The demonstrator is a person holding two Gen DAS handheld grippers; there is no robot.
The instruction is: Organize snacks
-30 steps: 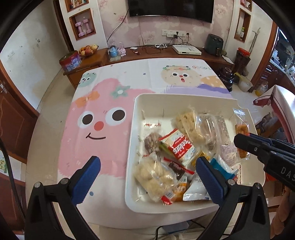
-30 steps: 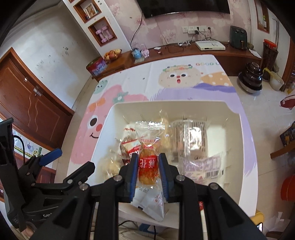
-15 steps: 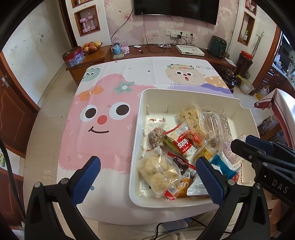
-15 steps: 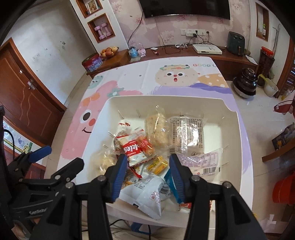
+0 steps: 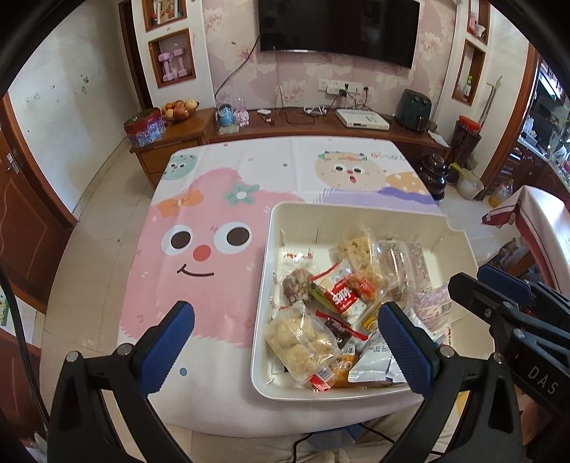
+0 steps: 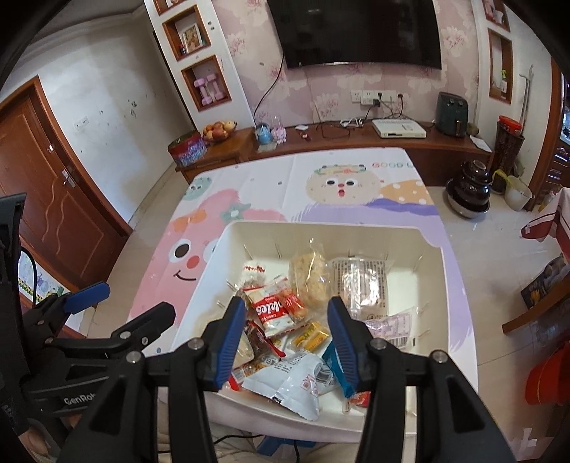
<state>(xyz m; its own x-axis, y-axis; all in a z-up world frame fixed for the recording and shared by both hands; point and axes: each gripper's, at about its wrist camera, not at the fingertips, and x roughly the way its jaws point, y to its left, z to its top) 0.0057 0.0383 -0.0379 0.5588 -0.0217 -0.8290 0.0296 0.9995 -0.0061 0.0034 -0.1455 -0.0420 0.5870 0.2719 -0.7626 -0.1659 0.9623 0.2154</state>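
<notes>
White letters ending in "tes" can be read on a red snack packet (image 6: 269, 309) in the white bin (image 6: 433, 285). "DAS" is printed on the right hand-held gripper (image 5: 541, 380). "GenRob" is seen on the left hand-held gripper (image 6: 80, 398). "GOOD" is printed on the desk cloth (image 6: 390, 165).

Home living room: wall television (image 5: 338, 30), fruit bowl (image 5: 179, 108)

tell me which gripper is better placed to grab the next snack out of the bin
Probably the right gripper: open and empty, it hangs right over the snack pile in the white bin, framing the red cookie packet. The left gripper straddles the bin's left wall, half over the tablecloth.
</notes>
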